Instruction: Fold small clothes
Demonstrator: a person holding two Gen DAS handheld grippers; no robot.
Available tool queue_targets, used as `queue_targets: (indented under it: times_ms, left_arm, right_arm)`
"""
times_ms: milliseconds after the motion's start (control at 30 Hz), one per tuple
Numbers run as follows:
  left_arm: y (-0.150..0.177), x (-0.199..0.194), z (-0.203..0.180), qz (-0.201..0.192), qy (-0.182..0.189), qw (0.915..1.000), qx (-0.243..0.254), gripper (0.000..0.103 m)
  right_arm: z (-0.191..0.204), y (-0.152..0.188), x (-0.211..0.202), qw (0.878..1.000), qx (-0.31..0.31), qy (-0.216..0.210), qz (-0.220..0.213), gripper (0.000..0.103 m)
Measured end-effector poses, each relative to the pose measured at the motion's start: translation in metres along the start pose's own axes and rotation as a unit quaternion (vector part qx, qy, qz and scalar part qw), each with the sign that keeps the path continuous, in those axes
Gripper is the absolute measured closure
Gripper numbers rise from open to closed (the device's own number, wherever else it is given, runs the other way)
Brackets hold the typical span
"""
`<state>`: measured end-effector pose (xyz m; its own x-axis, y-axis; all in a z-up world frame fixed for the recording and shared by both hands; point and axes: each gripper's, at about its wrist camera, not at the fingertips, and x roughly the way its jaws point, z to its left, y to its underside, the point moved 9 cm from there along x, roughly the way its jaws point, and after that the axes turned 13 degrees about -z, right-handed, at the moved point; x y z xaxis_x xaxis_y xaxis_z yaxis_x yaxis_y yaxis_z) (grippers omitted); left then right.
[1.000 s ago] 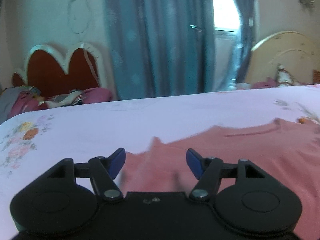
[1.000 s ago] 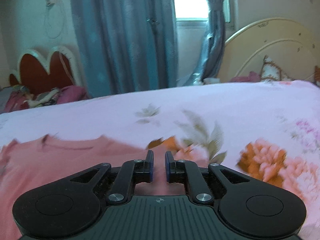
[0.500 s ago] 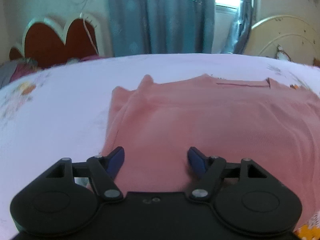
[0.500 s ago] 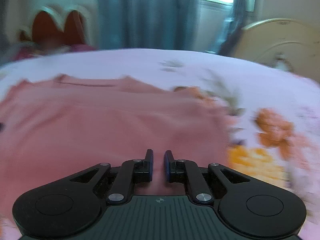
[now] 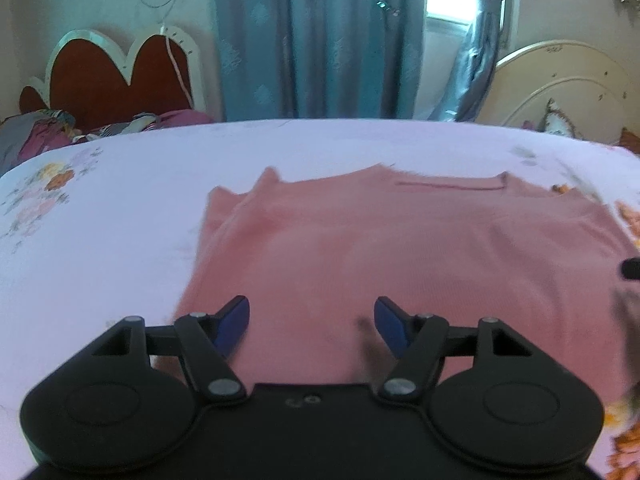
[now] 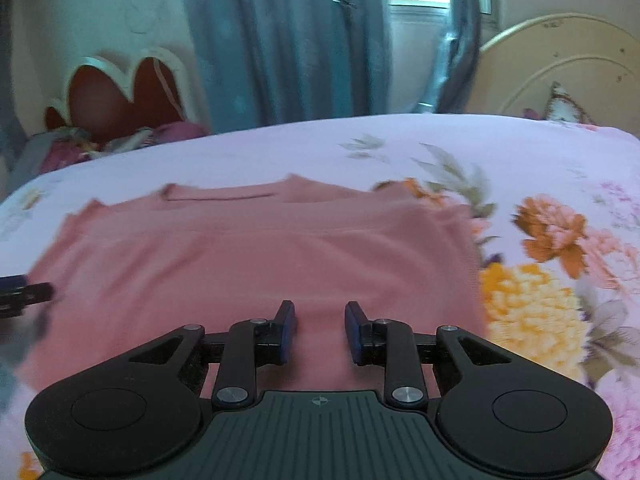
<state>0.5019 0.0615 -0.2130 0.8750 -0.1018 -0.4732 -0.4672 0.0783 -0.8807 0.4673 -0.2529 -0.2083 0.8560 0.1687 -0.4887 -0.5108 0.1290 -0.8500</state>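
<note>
Floral bedsheet (image 6: 560,152); grippers angled down (blurred)

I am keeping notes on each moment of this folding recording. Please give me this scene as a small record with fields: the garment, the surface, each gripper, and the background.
garment: pink top, lying flat, neckline at the far edge
surface: floral bedsheet, pale with orange and yellow flowers
left gripper: open, over the near edge of the top, nothing between the pads
right gripper: jaws just been opening, nothing gripped, over the near edge
background: teal curtains, heart-shaped red headboard
</note>
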Motion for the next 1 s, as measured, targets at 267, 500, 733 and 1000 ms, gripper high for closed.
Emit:
queue_targets:
  times_ms: [267,500,733,1000]
  left_arm:
    - [0.023,-0.006,-0.023,0.014,0.01,0.9998,0.008,0.034]
    - [0.043,-0.013,-0.011,0.021,-0.002,0.9995,0.024,0.028]
    - [0.047,-0.016,-0.008,0.026,-0.006,0.9994,0.021,0.028]
    - [0.051,-0.017,-0.006,0.02,-0.003,0.9997,0.015,0.024]
  right_arm:
    - [0.027,0.031,-0.006,0.999,-0.045,-0.009,0.027,0.076]
    - [-0.011,0.05,-0.029,0.998,-0.046,0.021,0.03,0.076]
    - [-0.039,0.059,-0.041,0.998,-0.023,0.052,0.036,0.076]
    - [-0.038,0.065,-0.044,0.997,-0.033,0.069,0.028,0.075]
